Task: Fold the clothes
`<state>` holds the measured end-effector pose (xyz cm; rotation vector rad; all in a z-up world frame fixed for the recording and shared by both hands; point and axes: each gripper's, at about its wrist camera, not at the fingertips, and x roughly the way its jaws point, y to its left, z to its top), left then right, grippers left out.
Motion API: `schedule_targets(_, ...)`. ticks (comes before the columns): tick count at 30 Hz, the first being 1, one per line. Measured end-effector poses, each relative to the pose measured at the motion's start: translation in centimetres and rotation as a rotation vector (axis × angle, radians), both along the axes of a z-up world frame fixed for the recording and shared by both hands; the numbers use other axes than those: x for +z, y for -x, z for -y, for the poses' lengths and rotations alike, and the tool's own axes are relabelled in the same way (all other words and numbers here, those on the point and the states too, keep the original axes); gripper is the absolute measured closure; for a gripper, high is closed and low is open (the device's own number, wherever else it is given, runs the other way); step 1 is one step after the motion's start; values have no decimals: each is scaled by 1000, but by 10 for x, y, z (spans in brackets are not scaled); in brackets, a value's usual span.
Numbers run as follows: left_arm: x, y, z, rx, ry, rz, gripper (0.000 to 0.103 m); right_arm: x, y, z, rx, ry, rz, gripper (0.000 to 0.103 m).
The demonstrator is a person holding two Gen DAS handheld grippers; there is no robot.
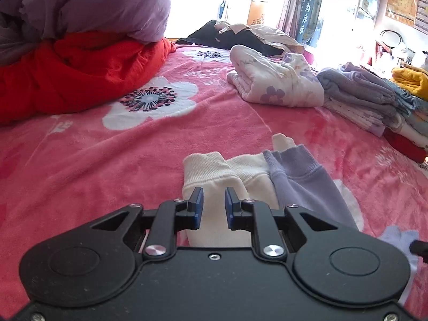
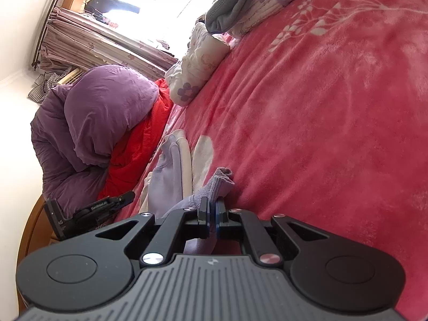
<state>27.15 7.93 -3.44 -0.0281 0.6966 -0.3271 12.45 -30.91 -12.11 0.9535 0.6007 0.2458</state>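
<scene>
While seen from the left wrist:
left gripper (image 1: 214, 203): parted a little, over cream cuff (image 1: 206, 171), grip unclear.
lilac cuff (image 1: 297, 165): just beside cream one, flat on pink bed blanket (image 1: 133, 160).
folded stack (image 1: 374, 101): far right on bed.

From the right wrist:
right gripper (image 2: 211, 214): clamped on lilac garment (image 2: 198, 200), on the bed beside cream part.
purple quilt (image 2: 101, 112): atop red quilt (image 2: 139, 144).
</scene>
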Motion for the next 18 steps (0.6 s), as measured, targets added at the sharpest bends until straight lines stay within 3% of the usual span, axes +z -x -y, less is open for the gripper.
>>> schedule_targets(3,-1,25,10,-38,-42,-9,88,6,1,-1,1,0,44,97)
schedule_targets(8,-37,51,20,-13,-146,-86,88,23,9,-2,14,29,138,97)
schedule_targets(13,1,87,-7,79,-12,20,88,29,10,-1,5,15,190,97)
schedule_targets(18,-14,121,11,32,-45,-51,88,38,11,1,36,-45,278,97)
